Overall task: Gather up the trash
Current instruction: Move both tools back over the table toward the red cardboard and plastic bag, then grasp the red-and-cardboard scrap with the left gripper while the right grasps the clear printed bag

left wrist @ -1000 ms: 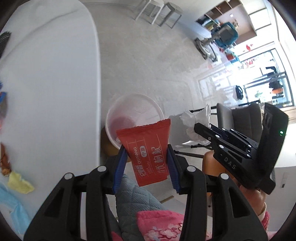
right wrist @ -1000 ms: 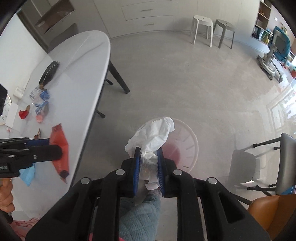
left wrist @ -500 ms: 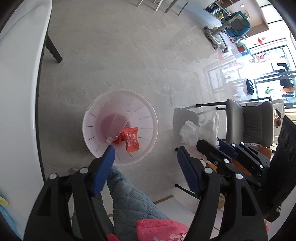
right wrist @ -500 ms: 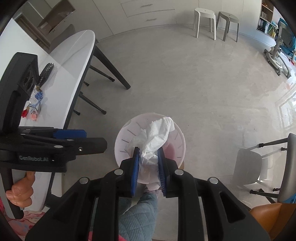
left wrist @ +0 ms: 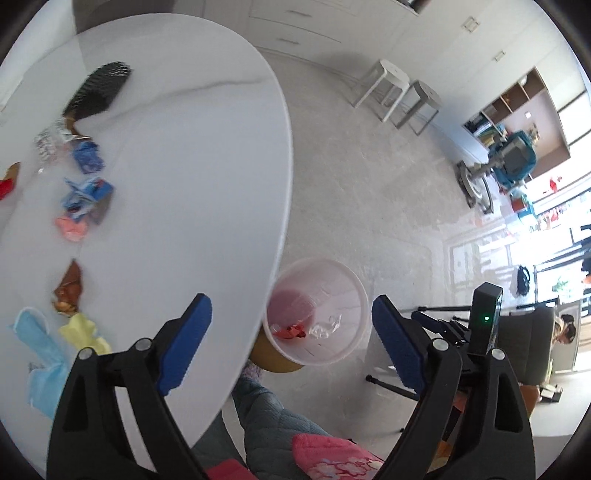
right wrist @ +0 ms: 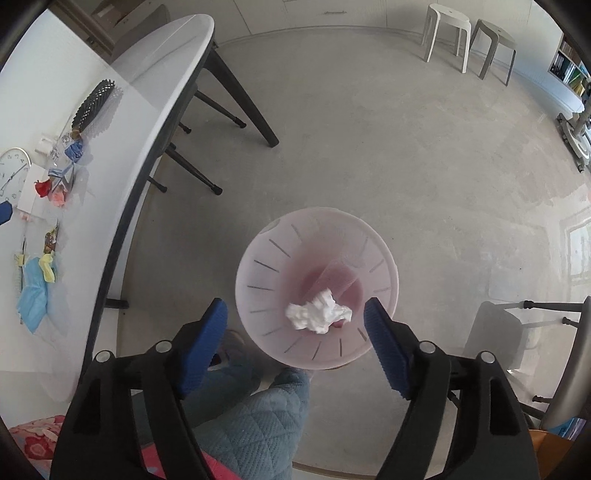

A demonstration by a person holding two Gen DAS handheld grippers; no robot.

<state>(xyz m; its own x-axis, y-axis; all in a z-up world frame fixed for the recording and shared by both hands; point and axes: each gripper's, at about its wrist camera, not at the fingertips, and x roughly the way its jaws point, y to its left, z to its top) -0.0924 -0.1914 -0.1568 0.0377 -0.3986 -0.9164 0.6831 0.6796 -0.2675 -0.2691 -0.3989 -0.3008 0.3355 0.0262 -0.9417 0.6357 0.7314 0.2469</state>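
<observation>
A: Left wrist view first. Left gripper (left wrist: 291,328) at bottom centre, jaws spread wide, nothing between the blue pads.
B: Bin?
A: Pale pink trash bin (left wrist: 360,295) on the floor, lower centre, just right of the white table (left wrist: 184,166) edge. Red wrapper (left wrist: 291,331) lies at its bottom, something clear and crumpled beside it, can't tell what.
B: Table trash?
A: Left side of frame: blue wrappers (left wrist: 86,184), pink scrap (left wrist: 72,229), brown wrapper (left wrist: 70,288), yellow scrap (left wrist: 83,332), light blue face mask (left wrist: 40,354). Black hairbrush (left wrist: 98,88) upper left. Right gripper's body (left wrist: 485,321) pokes in at lower right.
B: Right wrist view?
A: Right gripper (right wrist: 295,325) bottom centre, jaws wide apart, empty. The bin (right wrist: 258,266) sits directly under it, centre frame. Crumpled white tissue (right wrist: 317,315) lies inside the bin, clear of both pads.
B: Rest?
A: The table (right wrist: 122,103) runs along the left edge with the same litter; the mask (right wrist: 33,295) lower left, the hairbrush (right wrist: 92,103) upper left, a white clock (right wrist: 13,170) at far left. Two stools (right wrist: 469,33) top right.
</observation>
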